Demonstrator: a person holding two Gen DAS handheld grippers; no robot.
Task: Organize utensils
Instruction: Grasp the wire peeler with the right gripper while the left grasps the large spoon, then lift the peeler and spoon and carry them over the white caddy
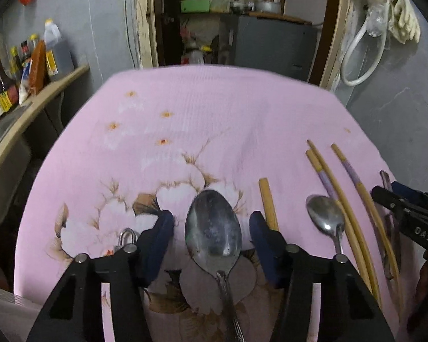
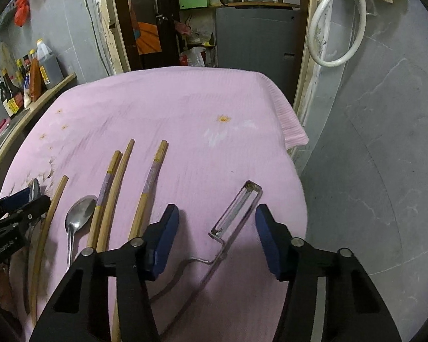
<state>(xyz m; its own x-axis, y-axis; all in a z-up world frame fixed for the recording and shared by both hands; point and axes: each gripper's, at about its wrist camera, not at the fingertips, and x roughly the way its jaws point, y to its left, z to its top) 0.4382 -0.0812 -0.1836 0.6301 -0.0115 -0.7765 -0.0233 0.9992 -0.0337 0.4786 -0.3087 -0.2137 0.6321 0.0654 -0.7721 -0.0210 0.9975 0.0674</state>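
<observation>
A large tarnished spoon [image 1: 213, 228] lies on the pink floral cloth [image 1: 214, 108], its bowl between the blue pads of my left gripper [image 1: 211, 219]. A gap shows on each side of the bowl, so the gripper is open. A small spoon [image 1: 325, 216] and several wooden chopsticks [image 1: 336, 199] lie to the right. In the right wrist view a wire-handled metal peeler [image 2: 236, 208] lies between the pads of my right gripper [image 2: 216, 216], which is open and clear of it. Chopsticks [image 2: 148, 188] and the small spoon [image 2: 80, 213] lie to its left.
A metal ring [image 1: 127, 235] peeks out behind the left finger. Sauce bottles [image 1: 5, 91] stand on a curved counter at the left. The cloth's right edge [image 2: 296, 139] drops beside a grey wall. A doorway with shelves lies beyond the table.
</observation>
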